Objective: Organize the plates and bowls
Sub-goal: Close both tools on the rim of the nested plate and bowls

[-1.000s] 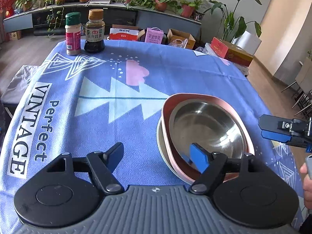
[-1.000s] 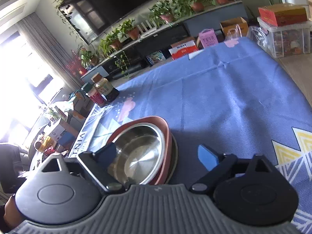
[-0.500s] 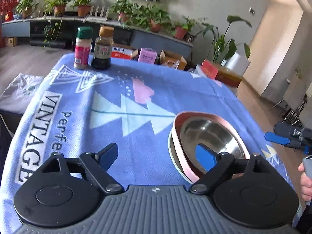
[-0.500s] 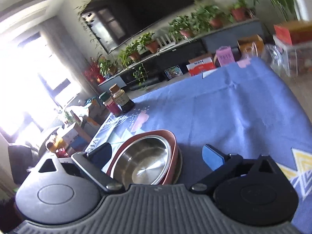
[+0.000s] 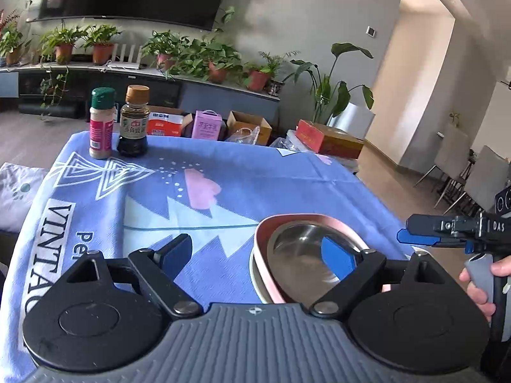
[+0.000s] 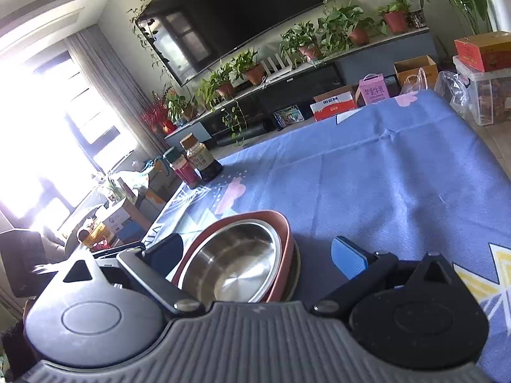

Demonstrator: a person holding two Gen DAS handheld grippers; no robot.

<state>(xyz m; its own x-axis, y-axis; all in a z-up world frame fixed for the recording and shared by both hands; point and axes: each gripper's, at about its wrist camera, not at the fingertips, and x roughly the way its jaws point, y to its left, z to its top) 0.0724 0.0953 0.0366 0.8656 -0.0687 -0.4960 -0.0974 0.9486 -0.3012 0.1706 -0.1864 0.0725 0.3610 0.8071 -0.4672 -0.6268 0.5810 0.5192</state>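
Each gripper, the left gripper and the right gripper, has a ribbed grey housing, two round black discs, black linkage arms with silver screws and blue pads. Beside the left housing, the right tool's side reads what seems "DAS".

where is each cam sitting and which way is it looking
Left wrist: rides the left gripper, jaws open and empty, looking across the blue tablecloth toward the plant shelf; the person's hand shows at right.
Right wrist: rides the right gripper, open, facing the TV wall.
Shared: the steel bowl nested in the pink dish, and two condiment bottles.
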